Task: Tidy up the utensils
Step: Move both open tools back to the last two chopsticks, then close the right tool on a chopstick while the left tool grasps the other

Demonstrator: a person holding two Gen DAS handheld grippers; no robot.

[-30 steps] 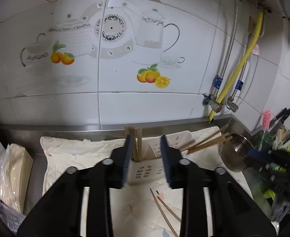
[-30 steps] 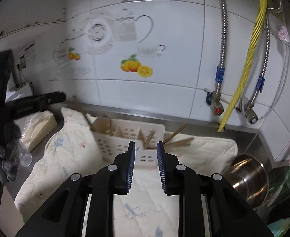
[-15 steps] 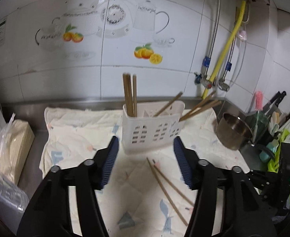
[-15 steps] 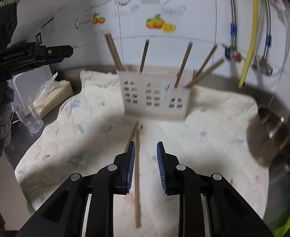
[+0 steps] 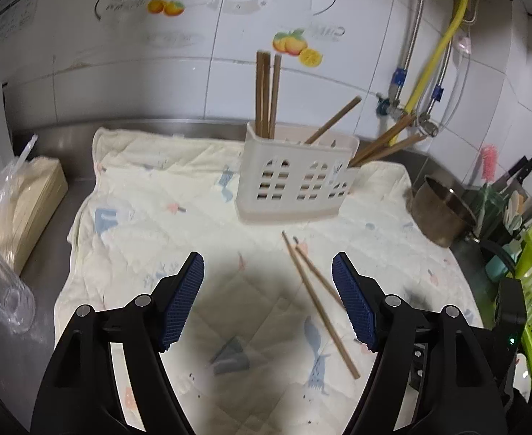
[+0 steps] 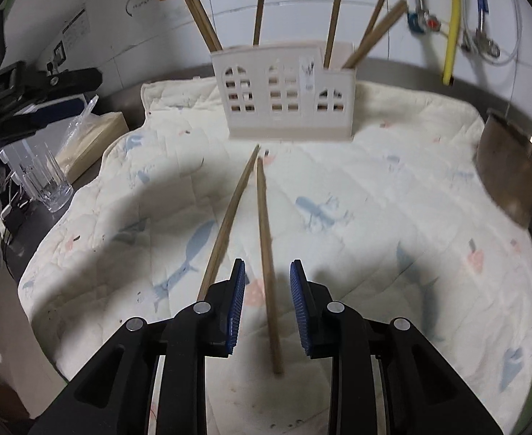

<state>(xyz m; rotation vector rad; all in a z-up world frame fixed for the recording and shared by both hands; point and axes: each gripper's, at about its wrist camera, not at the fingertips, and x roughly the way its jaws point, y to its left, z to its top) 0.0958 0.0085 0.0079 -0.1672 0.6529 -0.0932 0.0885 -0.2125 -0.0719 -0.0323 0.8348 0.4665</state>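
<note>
Viewing the worktop through both wrist cameras, we see a quilted cloth (image 5: 164, 195) spread on a steel counter (image 5: 52, 145), with a white slotted utensil holder (image 5: 295, 177) standing at about 12 o'clock on the cloth, close to the tiled wall.

Holder contents: we count a tight group of upright chopsticks (image 5: 266, 90) in its left end compartment, one chopstick leaning toward 1 o'clock from the middle, and further sticks (image 5: 385, 141) slanting out at the right end. We cannot tell the exact count at that end.

Loose items: two chopsticks (image 5: 316, 297) lie flat on the cloth in front of the holder. In the right wrist view their far tips almost meet just short of the holder base, and the sticks spread apart toward 6 o'clock.

Left gripper (image 5: 267, 301): its jaws are opening and stand wide apart. We see nothing between them; the loose pair lies toward 3 o'clock, near the right-hand pad.

Right gripper (image 6: 267, 304): its jaws stand a narrow gap apart and straddle the right-hand loose chopstick (image 6: 266, 239). The pads do not press on it; cloth shows on both sides of the stick. The other loose chopstick (image 6: 229, 221) passes outside the left-hand pad.

Surroundings: a steel pot (image 5: 443, 214) sits off the cloth at 3 o'clock, a clear glass (image 6: 48, 181) at 9 o'clock, beside a wrapped stack of paper (image 5: 19, 206).
</note>
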